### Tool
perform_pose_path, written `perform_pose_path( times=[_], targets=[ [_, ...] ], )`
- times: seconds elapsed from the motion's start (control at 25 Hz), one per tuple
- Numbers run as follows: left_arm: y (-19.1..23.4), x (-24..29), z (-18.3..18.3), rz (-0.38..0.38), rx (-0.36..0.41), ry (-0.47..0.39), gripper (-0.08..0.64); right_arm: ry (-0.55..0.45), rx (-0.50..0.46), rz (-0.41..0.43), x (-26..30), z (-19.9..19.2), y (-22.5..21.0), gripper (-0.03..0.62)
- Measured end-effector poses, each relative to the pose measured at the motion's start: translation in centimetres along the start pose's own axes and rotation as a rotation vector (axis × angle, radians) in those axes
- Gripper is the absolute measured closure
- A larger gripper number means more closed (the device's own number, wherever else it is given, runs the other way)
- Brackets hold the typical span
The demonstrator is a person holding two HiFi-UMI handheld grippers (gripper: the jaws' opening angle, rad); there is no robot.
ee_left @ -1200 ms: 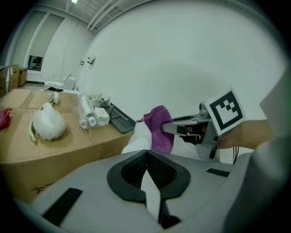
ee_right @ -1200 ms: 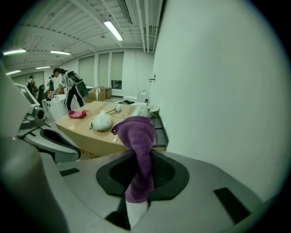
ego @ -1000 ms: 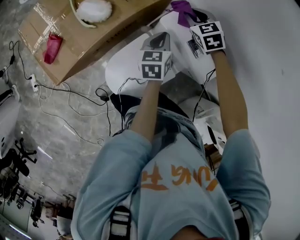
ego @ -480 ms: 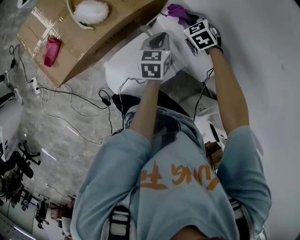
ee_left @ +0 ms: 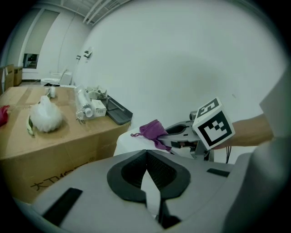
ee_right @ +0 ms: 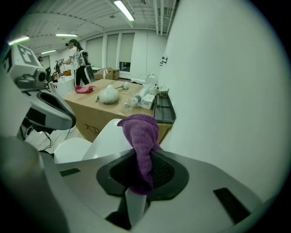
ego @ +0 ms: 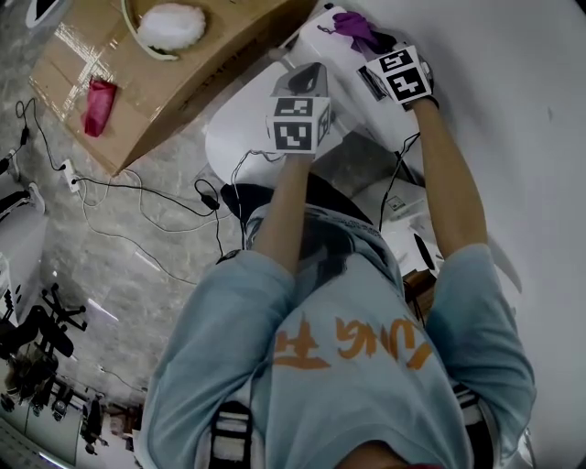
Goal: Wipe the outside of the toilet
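The white toilet [ego: 240, 128] stands against the white wall, its tank top [ee_right: 107, 132] ahead of both grippers. My right gripper [ego: 371, 46] is shut on a purple cloth [ee_right: 142, 145], which bunches up out of the jaws over the tank; the cloth [ego: 355, 27] [ee_left: 153, 131] shows near the wall. My left gripper [ego: 307, 78] hovers above the toilet lid, jaws closed together with nothing between them [ee_left: 146, 170].
A large cardboard box [ego: 160, 73] beside the toilet carries a white fluffy item [ego: 176, 22], a red cloth [ego: 94, 105], bottles [ee_left: 86, 107] and a dark tray [ee_left: 116, 111]. Cables [ego: 146, 211] trail over the marble floor. A person [ee_right: 82, 61] stands far off.
My right gripper has carried the purple cloth further up along the tank, then slightly right. The left gripper has stayed almost still.
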State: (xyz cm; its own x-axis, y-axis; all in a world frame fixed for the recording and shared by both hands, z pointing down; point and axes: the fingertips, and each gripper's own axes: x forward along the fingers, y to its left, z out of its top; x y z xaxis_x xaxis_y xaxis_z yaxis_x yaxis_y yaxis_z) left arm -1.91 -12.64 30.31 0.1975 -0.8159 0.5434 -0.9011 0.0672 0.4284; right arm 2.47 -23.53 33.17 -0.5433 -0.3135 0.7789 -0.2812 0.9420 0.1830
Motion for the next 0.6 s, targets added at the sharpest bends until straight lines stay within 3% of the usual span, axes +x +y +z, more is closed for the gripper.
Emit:
perform_pose_path(
  times=[0.6],
  targets=[
    [-1.3, -0.3, -0.5, -0.050, 0.037, 0.039, 0.537, -0.016, 0.121, -0.101, -3.5, -4.3, -0.5, 0.511]
  ],
)
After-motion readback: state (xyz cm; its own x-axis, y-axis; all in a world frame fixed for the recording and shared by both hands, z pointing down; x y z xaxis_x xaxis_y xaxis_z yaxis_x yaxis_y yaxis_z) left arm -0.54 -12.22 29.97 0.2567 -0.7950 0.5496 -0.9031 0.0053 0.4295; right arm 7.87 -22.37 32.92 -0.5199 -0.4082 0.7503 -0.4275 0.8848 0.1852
